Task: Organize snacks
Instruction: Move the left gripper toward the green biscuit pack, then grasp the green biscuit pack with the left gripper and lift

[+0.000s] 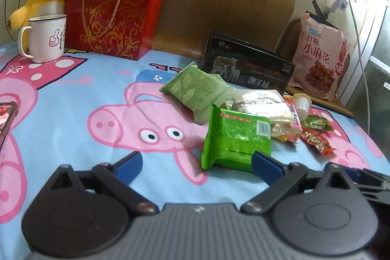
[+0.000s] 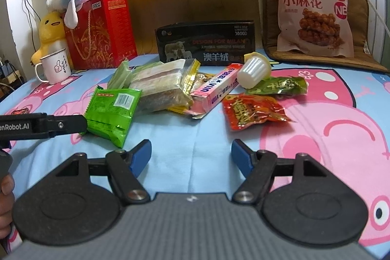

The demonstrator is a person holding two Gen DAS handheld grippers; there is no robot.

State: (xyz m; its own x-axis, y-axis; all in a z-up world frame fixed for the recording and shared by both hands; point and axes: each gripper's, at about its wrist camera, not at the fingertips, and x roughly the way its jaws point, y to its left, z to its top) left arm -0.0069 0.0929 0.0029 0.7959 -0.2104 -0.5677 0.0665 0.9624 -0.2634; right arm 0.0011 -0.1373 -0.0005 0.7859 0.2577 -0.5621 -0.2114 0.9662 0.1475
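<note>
Green, crinkly foil snack packet [image 1: 235, 138] lies on the pig-print cloth [image 1: 73, 113] at the heap's near edge, just ahead-right of the open left gripper [image 1: 197, 163] (its right pad touching), while the right gripper [image 2: 191, 157], jaws spread and empty, sits farther off.

Bright green packet [image 2: 111, 111]: lying nearest, at the pile's left edge, barcode facing up.
Red sachet [image 2: 253, 113]: lying flat, near right.
Pink box [image 2: 214, 90]: lying slantwise, mid-pile.
Jelly cup [image 2: 254, 71]: lying tipped over, far right.
</note>
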